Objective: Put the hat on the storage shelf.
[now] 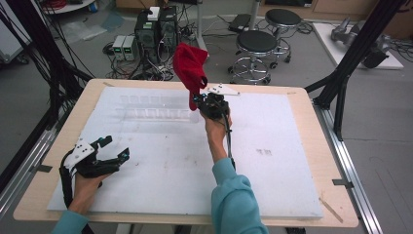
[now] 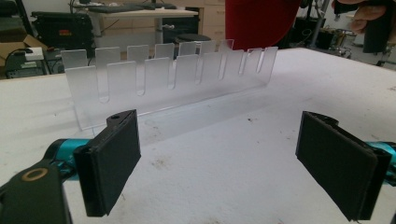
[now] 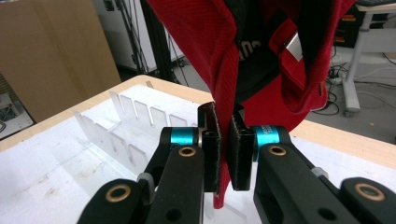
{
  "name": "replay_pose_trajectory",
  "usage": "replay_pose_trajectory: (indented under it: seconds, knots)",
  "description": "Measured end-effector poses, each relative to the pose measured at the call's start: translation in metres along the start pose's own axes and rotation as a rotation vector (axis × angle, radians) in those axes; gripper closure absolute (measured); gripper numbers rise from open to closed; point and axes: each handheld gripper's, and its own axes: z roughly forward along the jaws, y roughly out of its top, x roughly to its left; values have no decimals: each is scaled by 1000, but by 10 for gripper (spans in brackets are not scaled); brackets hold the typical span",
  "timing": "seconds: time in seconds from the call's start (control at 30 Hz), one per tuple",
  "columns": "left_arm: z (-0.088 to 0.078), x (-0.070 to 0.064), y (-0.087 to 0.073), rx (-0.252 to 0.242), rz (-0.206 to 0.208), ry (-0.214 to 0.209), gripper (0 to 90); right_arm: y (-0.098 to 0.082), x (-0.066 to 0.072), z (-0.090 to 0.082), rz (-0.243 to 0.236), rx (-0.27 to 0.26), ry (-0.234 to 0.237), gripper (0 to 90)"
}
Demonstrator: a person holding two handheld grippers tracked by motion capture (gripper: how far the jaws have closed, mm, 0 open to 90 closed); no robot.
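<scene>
Red fabric cap: I have the red fabric cap held up in the air over the far middle of the table, its long axis running roughly up and down, the bulk of the cloth above my grip and a narrow strip hanging below it.
Cap detail: in the right gripper view the red cap shows a dark lining and a small metal buckle on a strap, facing the camera.
Right gripper: my right gripper points away from me and slightly upward, its jaws pinching a fold of the cap's edge flat between the pads.
Right arm: the forearm in a teal sleeve reaches forward from the near edge, hand well out over the board.
Left gripper: my left gripper rests low at the near left of the table, jaws spread wide with nothing between them, pads facing each other.
Clear slotted acrylic rack: the clear slotted acrylic rack lies along the far part of the white board, its long axis across the table, slots upward; the cap hangs just beyond its right end.
Open room: the white board is bare between the rack and the near edge; the wooden table rim frames it on every side.
</scene>
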Motion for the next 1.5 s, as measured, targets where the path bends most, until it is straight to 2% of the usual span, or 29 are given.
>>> replay_pose_trajectory:
  seconds: [0.17,0.4,0.57,0.67,1.03,1.2,1.37,1.5]
  knots:
    - [0,0,0,0,-2,-2,142,1,2,-1,17,-8,4,860]
    - [0,0,0,0,-3,-2,142,2,7,-1,11,7,-11,860]
    - [0,0,0,-2,0,-3,142,-1,13,2,-6,50,-28,860]
    - [0,0,0,-3,5,-5,142,-3,11,4,10,34,-25,859]
    - [0,0,0,-2,4,-4,142,-11,6,4,27,75,-10,858]
    - [0,0,0,-4,2,-3,142,-15,8,0,12,107,-5,857]
    - [0,-1,-1,-3,7,-3,142,-19,13,-2,-34,140,-12,856]
    - [0,-1,-1,-5,11,-1,142,-22,12,-3,-30,141,-9,853]
